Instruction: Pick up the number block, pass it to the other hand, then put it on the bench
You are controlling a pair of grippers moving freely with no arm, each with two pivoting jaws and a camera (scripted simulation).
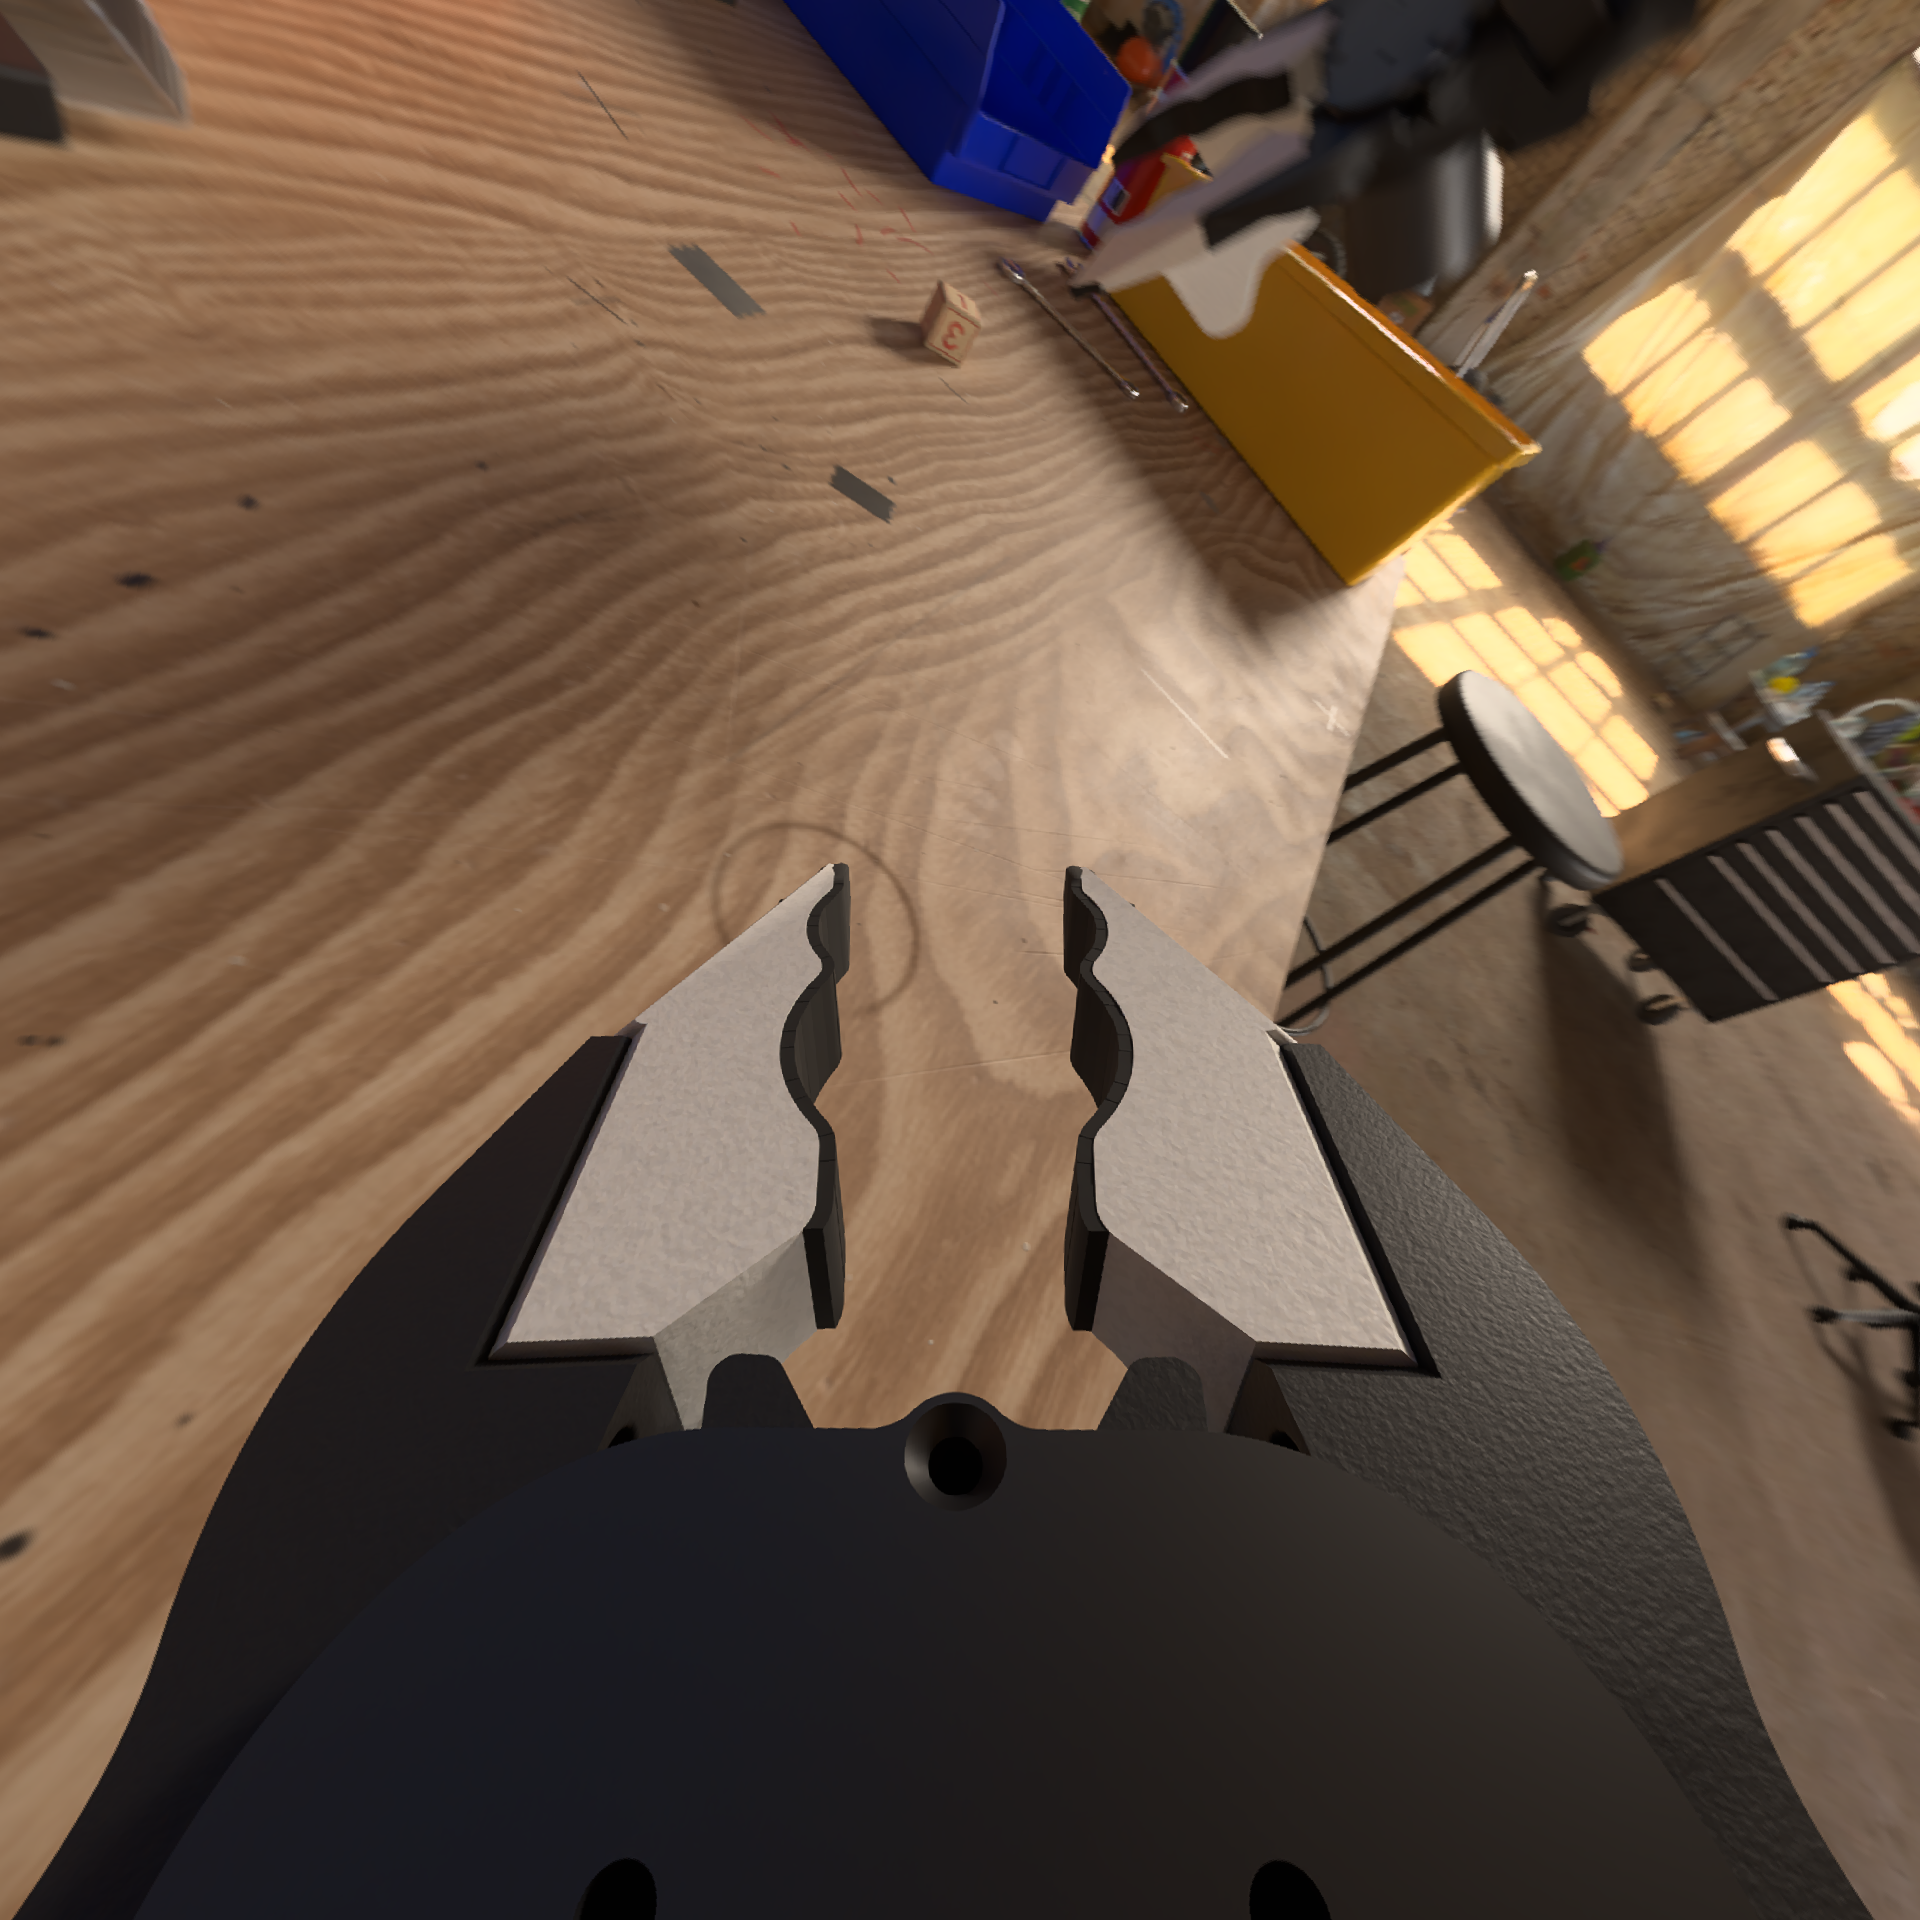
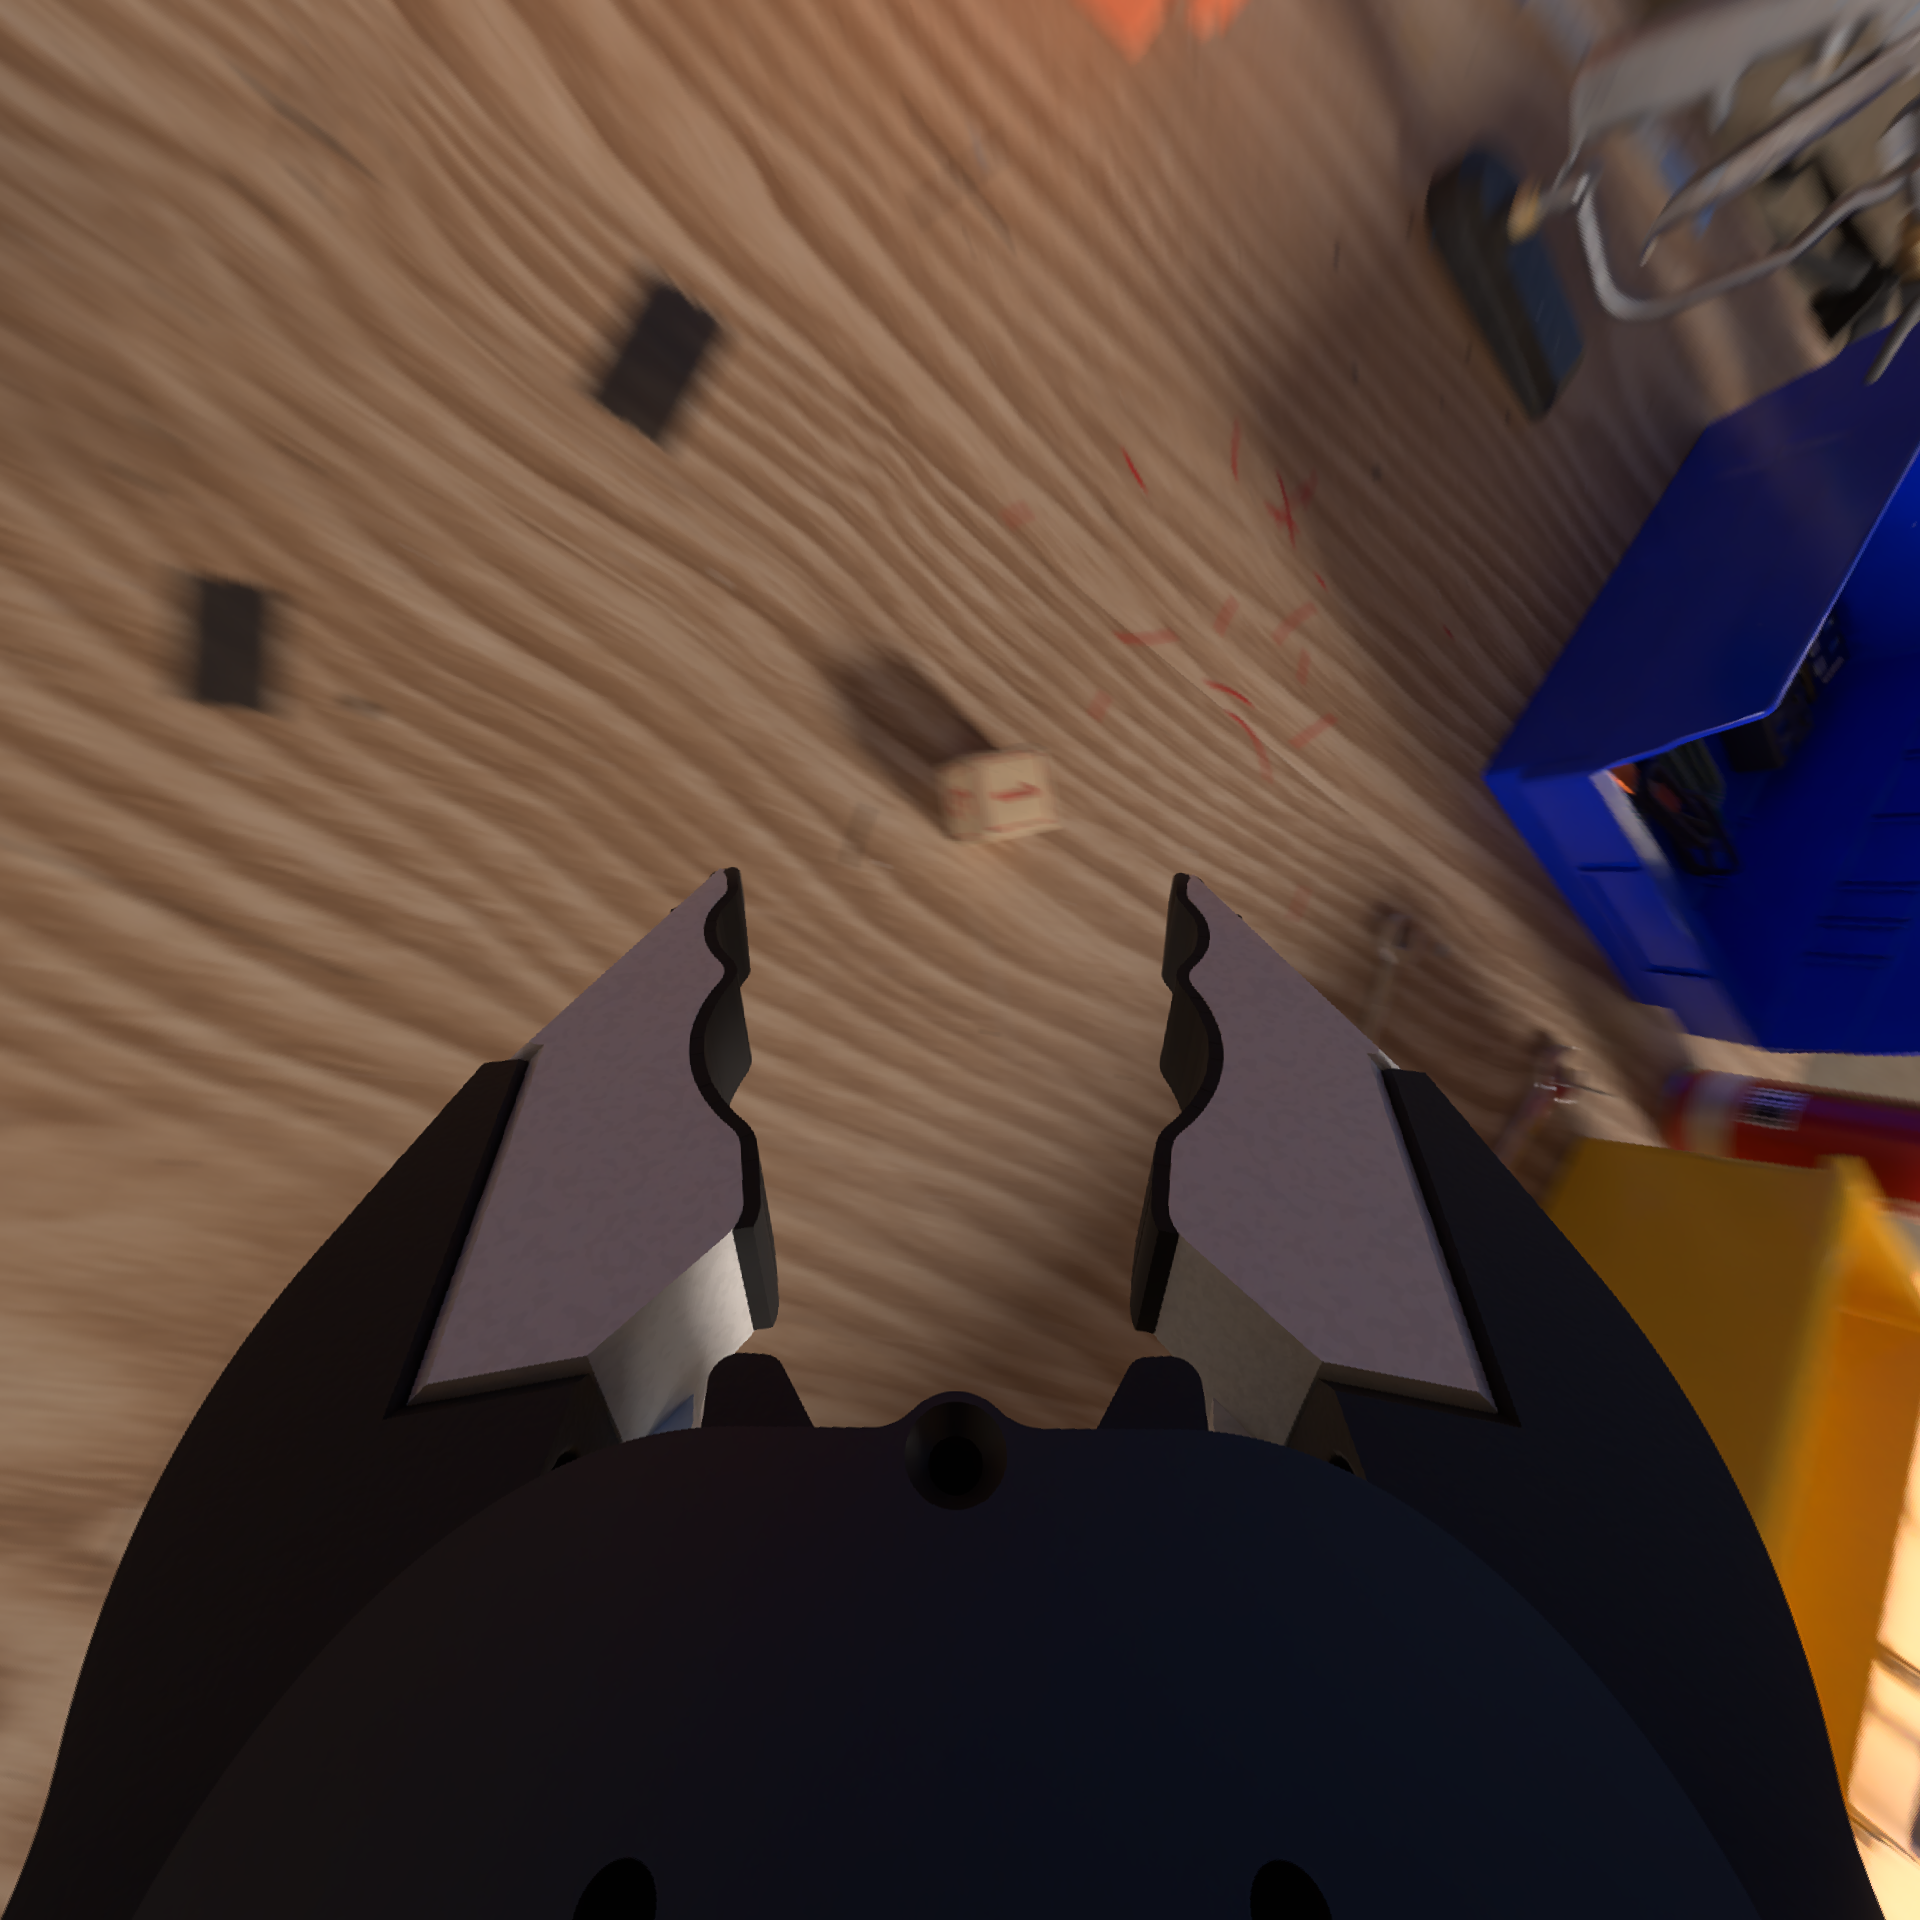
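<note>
The number block [image 1: 950,324] is a small pale wooden cube with red markings, lying on the wooden bench [image 1: 416,623] far ahead of my left gripper [image 1: 956,883]. My left gripper is open and empty above the bench. In the right wrist view the block [image 2: 997,795] lies on the bench [image 2: 520,935] just beyond my right gripper [image 2: 954,883], slightly right of the gap. My right gripper is open and empty; it also shows blurred in the left wrist view [image 1: 1195,208], above and to the right of the block.
A blue bin [image 1: 977,94] and a yellow bin [image 1: 1320,416] stand along the bench's far side, with thin metal tools [image 1: 1081,332] beside the yellow one. Both bins [image 2: 1745,675] [image 2: 1756,1351] are at the right in the right wrist view. A stool [image 1: 1527,790] stands past the bench edge.
</note>
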